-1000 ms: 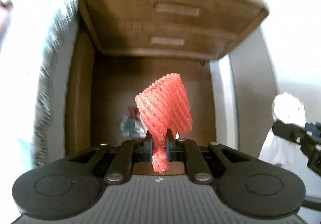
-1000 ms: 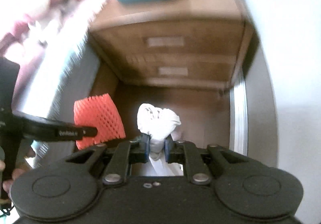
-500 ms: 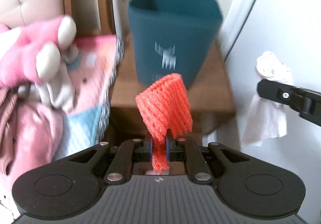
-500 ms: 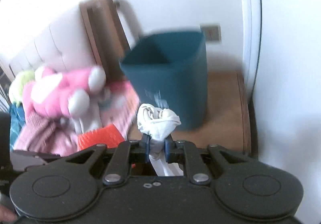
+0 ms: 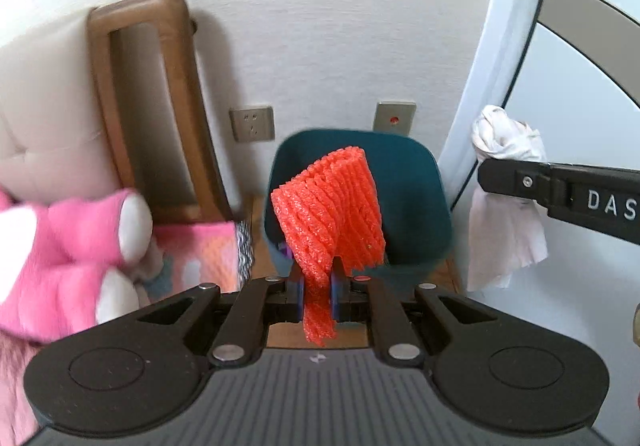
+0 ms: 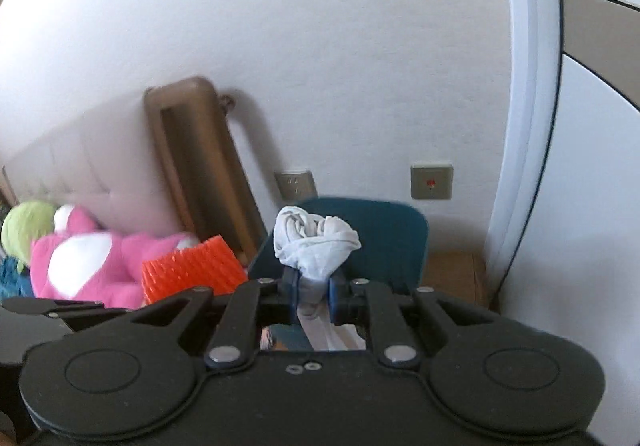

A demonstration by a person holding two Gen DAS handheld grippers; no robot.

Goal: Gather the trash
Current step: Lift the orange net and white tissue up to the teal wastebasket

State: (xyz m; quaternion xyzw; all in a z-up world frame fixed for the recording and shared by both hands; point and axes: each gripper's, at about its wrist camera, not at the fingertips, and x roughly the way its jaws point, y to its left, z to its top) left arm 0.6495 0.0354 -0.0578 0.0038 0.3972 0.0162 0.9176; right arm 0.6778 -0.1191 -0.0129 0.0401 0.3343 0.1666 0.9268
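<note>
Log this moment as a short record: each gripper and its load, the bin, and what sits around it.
left gripper: shut on the orange foam net, which stands up in front of the bin
right gripper: shut on the white crumpled tissue
bin: teal, open top, upright on the wooden nightstand by the wall
bin contents: mostly hidden behind the net
left of bin: pink plush toy, wooden headboard
wall: two plates, outlet and switch

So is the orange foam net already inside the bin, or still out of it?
Still out. The left gripper is shut on the foam net, holding it in front of the teal bin, not dropped inside.
</note>
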